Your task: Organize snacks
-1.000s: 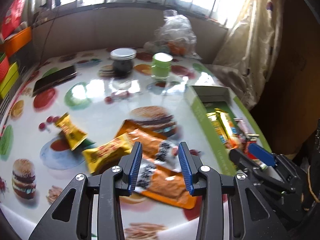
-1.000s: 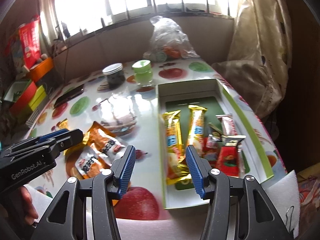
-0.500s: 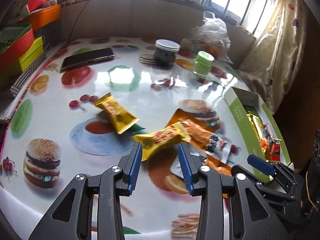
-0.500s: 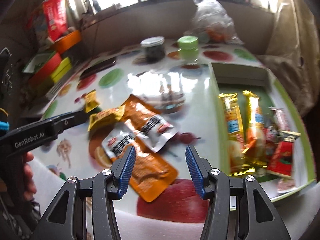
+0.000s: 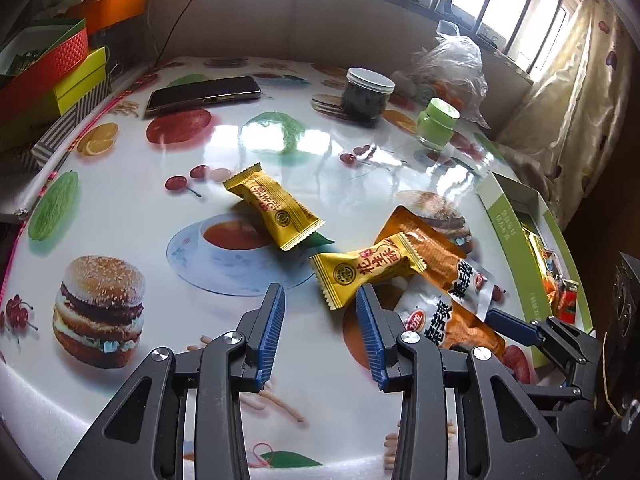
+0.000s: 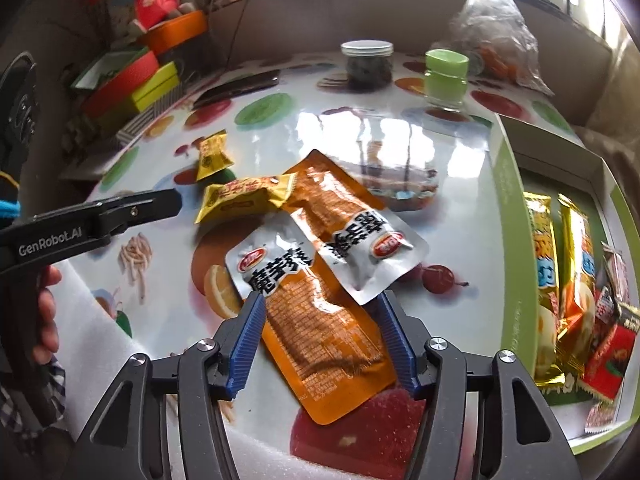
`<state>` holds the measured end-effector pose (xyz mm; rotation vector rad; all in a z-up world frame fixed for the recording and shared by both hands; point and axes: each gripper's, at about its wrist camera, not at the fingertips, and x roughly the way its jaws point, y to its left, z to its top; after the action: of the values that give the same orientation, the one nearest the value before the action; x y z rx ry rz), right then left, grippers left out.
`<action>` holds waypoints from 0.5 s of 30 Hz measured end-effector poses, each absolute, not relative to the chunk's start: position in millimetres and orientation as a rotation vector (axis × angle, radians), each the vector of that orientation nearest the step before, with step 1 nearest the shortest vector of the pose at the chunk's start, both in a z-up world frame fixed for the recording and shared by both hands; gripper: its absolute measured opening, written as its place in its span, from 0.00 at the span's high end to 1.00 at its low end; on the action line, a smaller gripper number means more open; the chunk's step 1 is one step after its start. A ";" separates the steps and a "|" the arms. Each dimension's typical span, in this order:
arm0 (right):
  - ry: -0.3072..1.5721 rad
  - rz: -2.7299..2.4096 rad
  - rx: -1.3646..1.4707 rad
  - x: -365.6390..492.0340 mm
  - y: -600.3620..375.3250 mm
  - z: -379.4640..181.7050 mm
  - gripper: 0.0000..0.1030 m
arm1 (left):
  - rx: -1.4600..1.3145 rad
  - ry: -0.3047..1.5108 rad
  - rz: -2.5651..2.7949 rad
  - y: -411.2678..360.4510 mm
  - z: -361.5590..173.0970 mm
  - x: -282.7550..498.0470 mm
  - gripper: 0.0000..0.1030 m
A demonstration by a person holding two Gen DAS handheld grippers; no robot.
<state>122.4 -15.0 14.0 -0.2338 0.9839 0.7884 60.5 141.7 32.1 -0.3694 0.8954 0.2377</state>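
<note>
A glossy printed plastic sheet covers the counter, mirroring the windows. On it, shiny yellow foil candy wrappers lie beside orange-and-silver foil pouches with a crinkled sheen. Each claw has matt black plastic arms and ribbed blue pads, possibly rubber. The green box beside the pouches looks like matt cardboard.
</note>
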 end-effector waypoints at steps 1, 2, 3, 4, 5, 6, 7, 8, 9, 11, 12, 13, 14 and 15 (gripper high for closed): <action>0.987 0.800 -0.243 121.2 -13.1 13.8 0.43 | -0.372 0.895 0.238 142.4 31.8 59.8 0.62; 0.988 0.819 -0.259 119.5 -10.0 13.5 0.43 | -0.375 0.895 0.238 142.7 31.5 59.5 0.62; 0.988 0.831 -0.274 118.5 -7.7 13.1 0.42 | -0.377 0.895 0.238 143.3 31.2 59.5 0.62; 0.986 0.838 -0.291 117.5 -5.4 12.9 0.42 | -0.379 0.895 0.237 143.8 30.9 59.4 0.62; 0.984 0.838 -0.320 116.3 -2.1 12.9 0.42 | -0.382 0.896 0.237 144.3 30.6 59.2 0.62; 0.986 0.834 -0.339 115.6 0.1 12.8 0.42 | -0.383 0.896 0.236 144.8 30.3 59.0 0.62; 0.986 0.831 -0.358 114.9 2.5 12.5 0.41 | -0.384 0.897 0.237 145.2 30.0 58.7 0.62; 0.985 0.829 -0.372 114.3 4.2 11.9 0.40 | -0.386 0.897 0.237 145.3 29.8 58.5 0.62; 0.983 0.825 -0.379 113.8 5.0 11.6 0.40 | -0.387 0.897 0.236 145.8 29.7 58.7 0.62; 0.977 0.819 -0.398 111.9 6.8 11.0 0.40 | -0.390 0.897 0.236 147.1 29.1 58.7 0.62; 0.976 0.820 -0.404 111.8 7.4 10.5 0.39 | -0.391 0.898 0.237 147.9 28.6 59.0 0.62; 0.973 0.820 -0.406 111.1 7.7 10.2 0.39 | -0.390 0.900 0.238 148.5 28.2 59.5 0.62; 0.969 0.821 -0.406 110.4 7.5 10.0 0.39 | -0.390 0.901 0.237 148.9 28.0 59.9 0.62; 0.965 0.825 -0.407 110.1 7.1 9.8 0.39 | -0.390 0.902 0.237 149.6 27.8 60.1 0.62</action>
<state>110.1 7.1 9.8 -0.4075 0.9650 0.8248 60.1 149.6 27.8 -0.3902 0.9019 0.2367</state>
